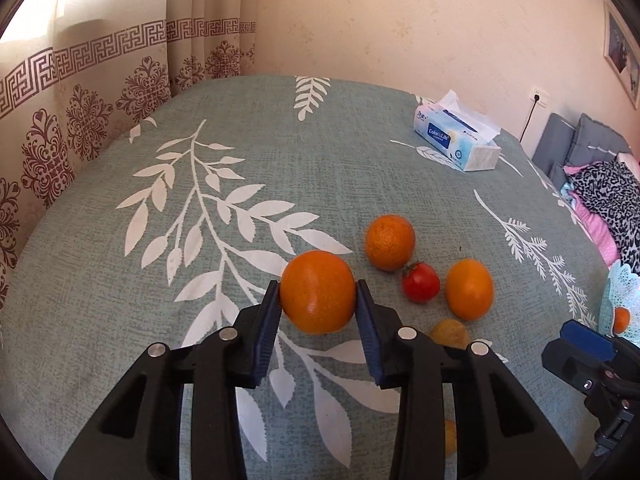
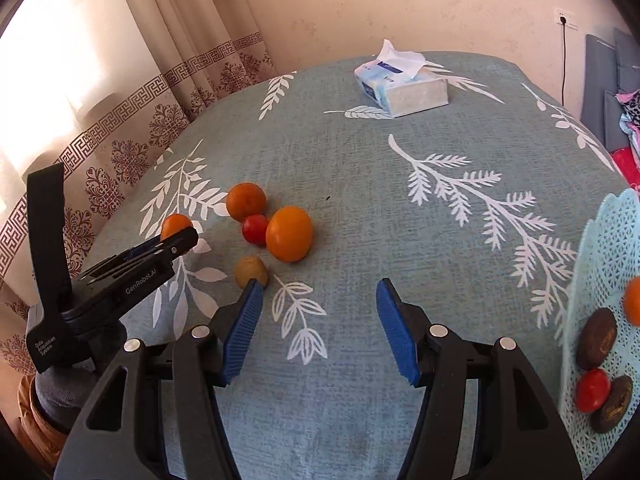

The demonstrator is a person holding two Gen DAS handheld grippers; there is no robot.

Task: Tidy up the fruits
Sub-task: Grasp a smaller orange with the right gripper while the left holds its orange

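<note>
My left gripper [image 1: 317, 300] is shut on an orange [image 1: 317, 297] and holds it above the green leaf-print tablecloth; it shows in the right wrist view too [image 2: 176, 227]. On the cloth lie an orange [image 1: 389, 242], a red tomato [image 1: 421, 282], a second orange [image 1: 469, 289] and a small brownish fruit [image 1: 449, 333]. My right gripper [image 2: 320, 320] is open and empty over bare cloth, right of the brownish fruit [image 2: 250, 271]. A light blue lace basket [image 2: 604, 248] at the right holds an orange [image 2: 633, 301], a tomato [image 2: 593, 390] and two dark brown fruits [image 2: 597, 338].
A tissue box [image 1: 458, 138] stands at the far side of the table. Patterned curtains [image 1: 80, 92] hang on the left. Clothes and cushions [image 1: 600, 188] lie beyond the table's right edge. The table drops off at its rounded edges.
</note>
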